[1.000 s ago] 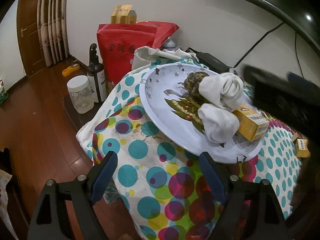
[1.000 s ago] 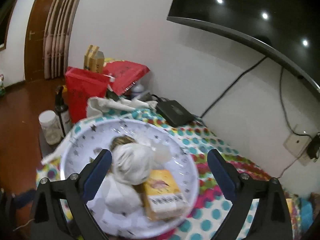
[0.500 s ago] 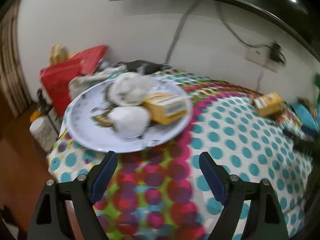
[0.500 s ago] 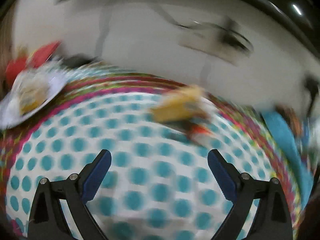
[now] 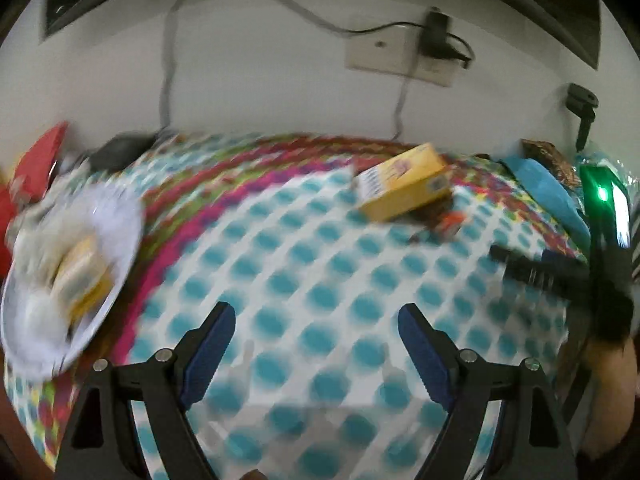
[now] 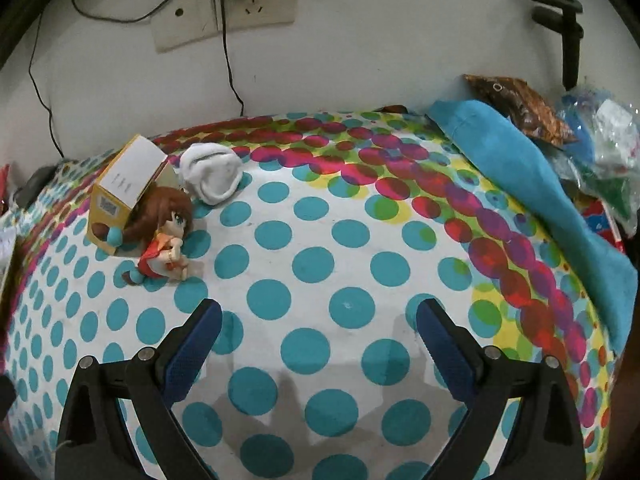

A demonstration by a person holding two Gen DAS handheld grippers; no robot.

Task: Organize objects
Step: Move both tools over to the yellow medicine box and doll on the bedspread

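In the right wrist view a yellow box (image 6: 120,196) lies on the polka-dot cloth at far left, with a red-haired doll figure (image 6: 166,232) in front of it and a rolled white sock (image 6: 212,178) behind it. My right gripper (image 6: 319,314) is open and empty, above the cloth to the right of them. In the blurred left wrist view the yellow box (image 5: 404,188) lies ahead to the right, and a white plate (image 5: 120,240) with socks and a box sits at far left. My left gripper (image 5: 316,318) is open and empty.
A blue cloth (image 6: 532,184) lies along the table's right side, with a brown patterned item (image 6: 520,100) and plastic bags (image 6: 604,128) behind it. Cables and a wall socket (image 6: 224,12) are on the back wall. The other gripper (image 5: 560,276) shows at right in the left wrist view.
Both grippers have swung right, away from the plate, toward the yellow box and doll. The plate has slid to the far left of the left wrist view. Both stay open.
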